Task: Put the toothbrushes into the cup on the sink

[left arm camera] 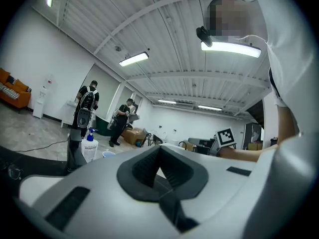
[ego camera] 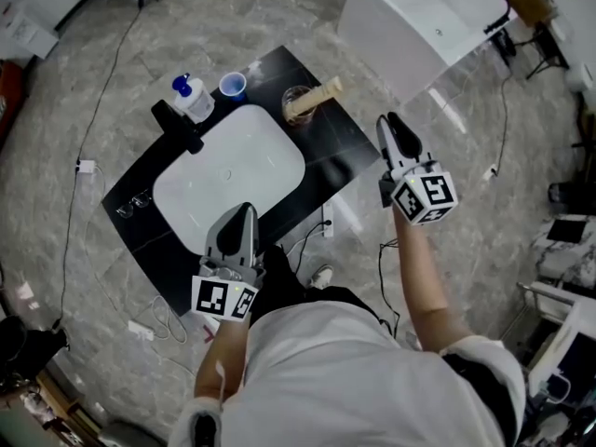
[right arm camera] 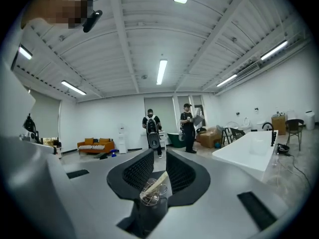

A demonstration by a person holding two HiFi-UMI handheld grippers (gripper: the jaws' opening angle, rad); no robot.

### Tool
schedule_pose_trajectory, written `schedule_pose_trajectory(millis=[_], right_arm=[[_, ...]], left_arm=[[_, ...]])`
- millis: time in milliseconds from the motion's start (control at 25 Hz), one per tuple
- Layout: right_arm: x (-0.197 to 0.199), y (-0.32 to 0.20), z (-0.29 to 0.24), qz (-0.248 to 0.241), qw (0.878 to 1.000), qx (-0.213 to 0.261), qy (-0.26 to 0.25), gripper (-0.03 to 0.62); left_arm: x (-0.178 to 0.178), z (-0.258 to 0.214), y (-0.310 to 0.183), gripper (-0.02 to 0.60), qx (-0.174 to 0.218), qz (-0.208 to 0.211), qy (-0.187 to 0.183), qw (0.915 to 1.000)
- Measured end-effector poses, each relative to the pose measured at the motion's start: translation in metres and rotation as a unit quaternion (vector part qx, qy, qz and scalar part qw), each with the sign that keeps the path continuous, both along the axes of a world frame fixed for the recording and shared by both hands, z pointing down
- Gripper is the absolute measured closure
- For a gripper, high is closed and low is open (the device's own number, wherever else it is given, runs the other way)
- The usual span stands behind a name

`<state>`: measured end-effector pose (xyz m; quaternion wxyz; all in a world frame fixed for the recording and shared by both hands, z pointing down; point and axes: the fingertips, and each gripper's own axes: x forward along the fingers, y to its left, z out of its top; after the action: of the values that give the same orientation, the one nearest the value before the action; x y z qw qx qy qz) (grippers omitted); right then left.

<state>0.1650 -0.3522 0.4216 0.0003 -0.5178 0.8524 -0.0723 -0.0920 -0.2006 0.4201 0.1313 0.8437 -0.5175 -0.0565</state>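
A clear glass cup point(ego camera: 296, 110) stands on the black sink counter point(ego camera: 340, 147), at its back right corner. Something beige and long point(ego camera: 318, 94), which looks like toothbrushes, leans out of the cup to the right. My right gripper point(ego camera: 391, 119) hovers off the counter's right edge, to the right of the cup. Its jaws are open by a narrow gap with nothing between them. In the right gripper view point(right arm camera: 159, 156) the cup point(right arm camera: 151, 199) shows through that gap, farther off. My left gripper point(ego camera: 243, 210) is shut and empty over the basin's front rim point(left arm camera: 159, 148).
A white basin point(ego camera: 228, 180) fills the counter's middle. Behind it stand a black faucet point(ego camera: 177, 126), a pump bottle point(ego camera: 194, 99) and a blue cup point(ego camera: 232, 85). Glasses point(ego camera: 133, 203) lie at the counter's left. A white tub point(ego camera: 419, 17) stands behind, and cables trail on the floor.
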Motion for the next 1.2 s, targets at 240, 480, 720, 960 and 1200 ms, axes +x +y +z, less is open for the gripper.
schedule_pose_trajectory(millis=[240,480,720,960,1200], right_arm=[[0.023,0.053,-0.029,-0.001,1.0,0.019,-0.021,0.53],[0.03,0.092,-0.062,-0.025,0.999,0.033,-0.029,0.536],[0.029,0.137,-0.1,-0.051,0.996,0.071,-0.023,0.536],[0.021,0.174,-0.119,-0.077,0.992,0.103,-0.017,0.536],[0.02,0.209,-0.135,-0.081,0.987,0.138,-0.006,0.536]], left_arm=[[0.012,-0.019,0.016,0.578,0.024,-0.006,-0.006,0.9997],[0.023,-0.034,0.032,0.578,0.04,-0.012,-0.003,0.9991],[0.037,-0.044,0.055,0.578,0.049,-0.007,-0.002,0.9988],[0.045,-0.048,0.071,0.578,0.054,-0.003,-0.007,0.9985],[0.059,-0.057,0.082,0.578,0.064,0.012,-0.011,0.9978]])
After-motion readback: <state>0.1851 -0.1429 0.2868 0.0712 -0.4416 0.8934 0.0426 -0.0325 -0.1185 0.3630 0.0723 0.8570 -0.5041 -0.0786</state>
